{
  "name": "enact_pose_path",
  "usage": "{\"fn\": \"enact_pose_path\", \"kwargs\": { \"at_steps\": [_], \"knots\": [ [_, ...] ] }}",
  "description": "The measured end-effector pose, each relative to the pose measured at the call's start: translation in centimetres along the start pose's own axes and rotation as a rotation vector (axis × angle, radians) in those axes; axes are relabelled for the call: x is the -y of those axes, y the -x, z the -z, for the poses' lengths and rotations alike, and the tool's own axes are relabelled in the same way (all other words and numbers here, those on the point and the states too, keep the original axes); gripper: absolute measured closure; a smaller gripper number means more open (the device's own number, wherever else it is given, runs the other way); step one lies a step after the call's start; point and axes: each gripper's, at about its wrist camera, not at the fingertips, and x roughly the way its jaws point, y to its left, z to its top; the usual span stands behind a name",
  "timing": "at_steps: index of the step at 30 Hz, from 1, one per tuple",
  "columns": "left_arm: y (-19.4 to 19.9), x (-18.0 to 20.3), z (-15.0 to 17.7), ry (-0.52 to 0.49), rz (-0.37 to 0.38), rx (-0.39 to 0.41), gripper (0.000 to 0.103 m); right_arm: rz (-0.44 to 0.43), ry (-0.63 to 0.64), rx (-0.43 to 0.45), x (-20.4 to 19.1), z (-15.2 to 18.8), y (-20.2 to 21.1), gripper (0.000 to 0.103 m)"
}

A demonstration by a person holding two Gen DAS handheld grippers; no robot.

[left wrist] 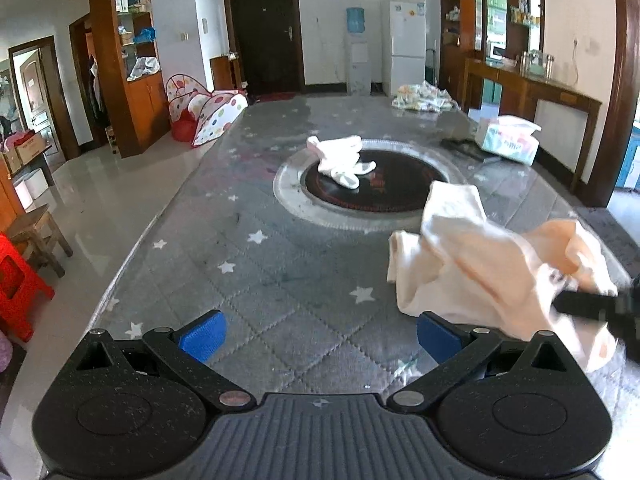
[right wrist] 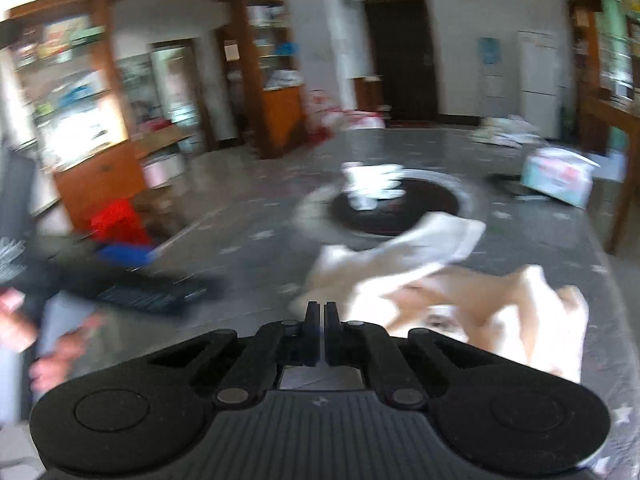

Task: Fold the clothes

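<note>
A crumpled cream-peach garment point(left wrist: 492, 268) lies on the grey star-patterned table point(left wrist: 280, 280), to the right of my left gripper point(left wrist: 320, 336). The left gripper is open, blue pads wide apart, low over the table, with nothing between them. The right gripper shows in the left wrist view point(left wrist: 592, 304) as a dark blurred shape against the garment. In the blurred right wrist view the right gripper point(right wrist: 322, 320) has its fingers pressed together, and the garment point(right wrist: 440, 280) lies just right of it. No cloth shows between the fingers. A second white garment point(left wrist: 344, 160) lies on the round hotplate.
A round black hotplate with a silver ring point(left wrist: 372, 208) sits mid-table. A tissue pack point(left wrist: 508, 140) is at the right, a pile of cloth point(left wrist: 424, 96) at the far end. A red stool point(left wrist: 16, 280) and wooden stool stand left of the table.
</note>
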Motion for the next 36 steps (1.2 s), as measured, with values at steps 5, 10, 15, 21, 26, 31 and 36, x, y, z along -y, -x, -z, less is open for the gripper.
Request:
{"fn": "enact_pose_path", "kwargs": {
  "at_steps": [5, 10, 15, 21, 26, 31, 36],
  "knots": [
    [0.8, 0.1, -0.3, 0.003, 0.05, 0.013, 0.0, -0.037, 0.062, 0.001, -3.1, 0.8, 1.1, 0.101],
    [1.3, 0.6, -0.4, -0.014, 0.071, 0.025, 0.0, 0.071, 0.028, -0.015, -1.2, 0.8, 0.5, 0.065],
    [1.0, 0.9, -0.6, 0.0, 0.096, 0.016, 0.0, 0.146, 0.011, -0.036, 1.8, 1.2, -1.7, 0.056],
    [0.6, 1.2, -0.8, 0.005, 0.125, 0.009, 0.0, 0.14, -0.01, -0.067, 2.8, 2.0, -5.0, 0.075],
    [0.8, 0.9, -0.9, 0.014, 0.147, 0.014, 0.0, 0.124, -0.003, -0.014, 1.9, 2.1, -4.4, 0.097],
    [1.8, 0.8, -1.3, 0.011, 0.189, 0.039, 0.0, 0.046, 0.06, 0.062, -1.0, 1.1, -0.4, 0.097],
    [3.0, 0.9, -1.3, -0.016, 0.238, 0.059, 0.0, -0.088, 0.212, 0.023, -5.8, 2.1, 2.6, 0.097]
  ]
}}
